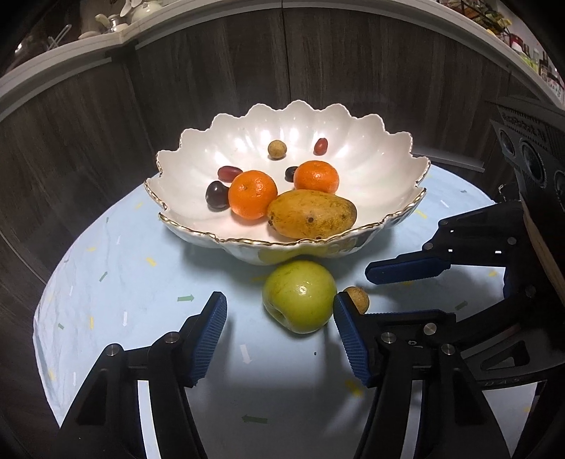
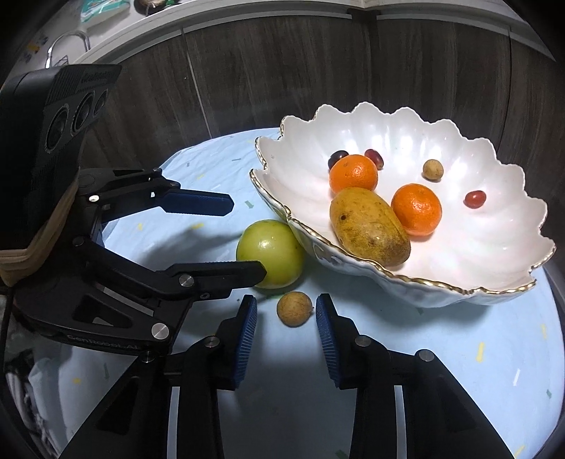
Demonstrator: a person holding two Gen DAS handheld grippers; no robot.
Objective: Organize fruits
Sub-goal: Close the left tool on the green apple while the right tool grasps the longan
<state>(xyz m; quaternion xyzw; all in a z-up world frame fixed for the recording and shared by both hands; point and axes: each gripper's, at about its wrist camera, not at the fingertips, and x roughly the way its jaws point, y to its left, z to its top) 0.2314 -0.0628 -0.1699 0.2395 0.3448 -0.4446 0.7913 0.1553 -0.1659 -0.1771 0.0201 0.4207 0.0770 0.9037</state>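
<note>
Now left claw [image 1: 279, 339] is released w/ green apple [image 1: 299, 296] btwn fingers; right claw [image 2: 286, 328] is released around small brown fruit [image 2: 294, 309] on bench [image 1: 123, 282], beside bowl [image 1: 197, 155].

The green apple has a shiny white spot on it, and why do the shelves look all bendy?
Left wrist view: the spot on the green apple is glare from a light above, and the white bowl shines the same way. Both views: the fisheye lens curves the shelf edge and darkens the corners. Right wrist view: the small brown fruit looks sharp, not blurred.
</note>
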